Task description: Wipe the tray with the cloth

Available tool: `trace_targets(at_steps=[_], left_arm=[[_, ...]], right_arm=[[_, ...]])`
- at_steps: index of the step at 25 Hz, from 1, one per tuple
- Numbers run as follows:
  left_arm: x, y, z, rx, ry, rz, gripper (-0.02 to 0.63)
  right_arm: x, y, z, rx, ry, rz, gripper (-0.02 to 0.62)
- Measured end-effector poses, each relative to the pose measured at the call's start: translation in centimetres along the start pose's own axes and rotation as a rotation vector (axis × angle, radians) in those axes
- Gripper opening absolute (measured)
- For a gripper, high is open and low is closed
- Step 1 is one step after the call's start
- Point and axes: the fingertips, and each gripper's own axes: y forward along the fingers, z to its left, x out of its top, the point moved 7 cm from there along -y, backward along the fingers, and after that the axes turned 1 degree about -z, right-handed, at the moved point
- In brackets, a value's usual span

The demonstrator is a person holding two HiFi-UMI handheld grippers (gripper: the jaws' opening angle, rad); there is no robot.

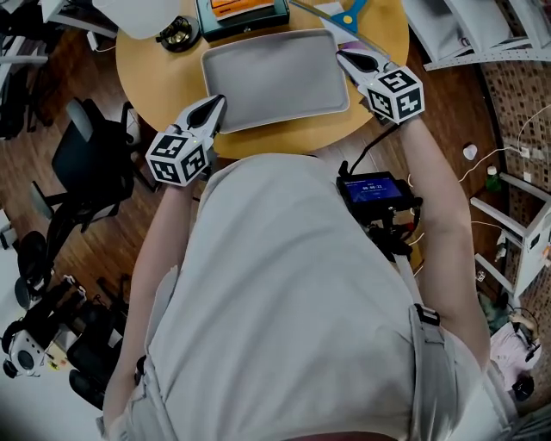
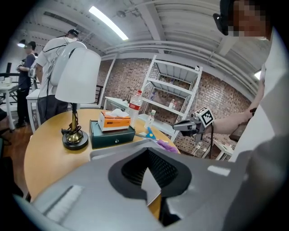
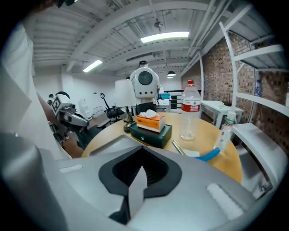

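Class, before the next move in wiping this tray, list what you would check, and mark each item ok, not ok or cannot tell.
1. Tray flat on table, nothing on it: ok.
2. Cloth lies beside the tray's far right corner: ok.
3. Cloth gripped: not ok; right gripper shut, empty.
4. Left gripper free: ok; shut, empty, by the tray's near left corner.
5. Dirty spots located: cannot tell.

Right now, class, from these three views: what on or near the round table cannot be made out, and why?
- Purple item: left gripper view, mostly behind the tray rim; cloth or not, unclear.
- Lamp and green box: head view, cut off by the top edge.
- Bottle label: right gripper view, too small to read.
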Motion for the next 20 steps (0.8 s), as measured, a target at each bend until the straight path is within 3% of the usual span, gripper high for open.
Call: trace_targets(at_steps=[4,8,20], left_arm=[[0.5,0.8,0.5,-0.021,-0.001,-0.022,0.001],[0.0,0.9,0.7,-0.029,-0.014,-0.016,0.000],[-1.1,-0.8,0.5,-0.009,-0.046,-0.016,0.000]], right_arm=[[1.4,0.5,2.9,0.115,-0.043,-0.027,0.002],[1.8,1.0,4.4,0.177,-0.070,-0.028,0.000],[2.7,1.7,6.1,0.240,-0.095,-0.049,0.000]])
